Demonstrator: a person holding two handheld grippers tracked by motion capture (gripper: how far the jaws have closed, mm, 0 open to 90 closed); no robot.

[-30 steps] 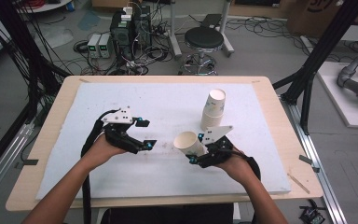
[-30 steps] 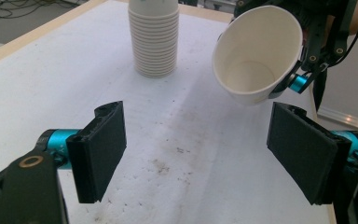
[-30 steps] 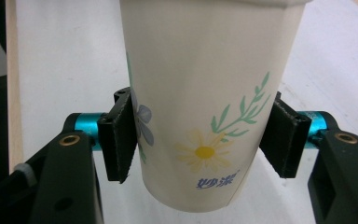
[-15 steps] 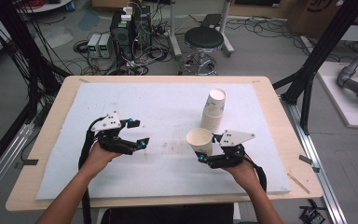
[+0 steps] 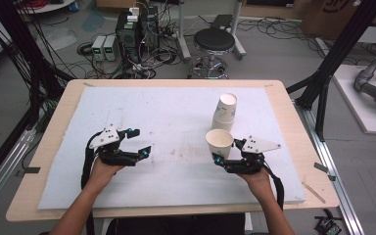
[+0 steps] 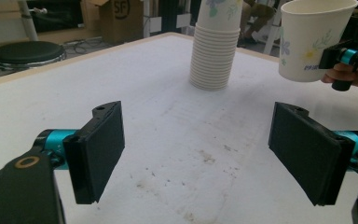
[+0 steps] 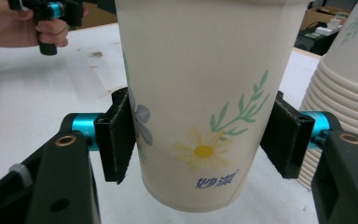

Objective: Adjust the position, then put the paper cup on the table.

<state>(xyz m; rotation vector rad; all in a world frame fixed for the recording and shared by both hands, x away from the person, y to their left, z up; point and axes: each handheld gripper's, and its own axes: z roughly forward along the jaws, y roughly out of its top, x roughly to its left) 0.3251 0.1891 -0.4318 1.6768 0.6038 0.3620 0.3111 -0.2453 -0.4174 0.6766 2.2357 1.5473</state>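
Paper cup [image 5: 220,142], white with daisy and green sprig print, upright, mouth up, long axis vertical, right of centre in high view. Right tool [image 5: 227,162] clamps its lower wall, pads on both sides; base seems clear of tabletop [image 5: 166,117], by right gripper view. Cup stack [image 5: 225,111] just beyond, up-frame, near but apart. Left tool [image 5: 136,142] well apart at lower left, jaws wide, nothing between. Right hand nearer stack.
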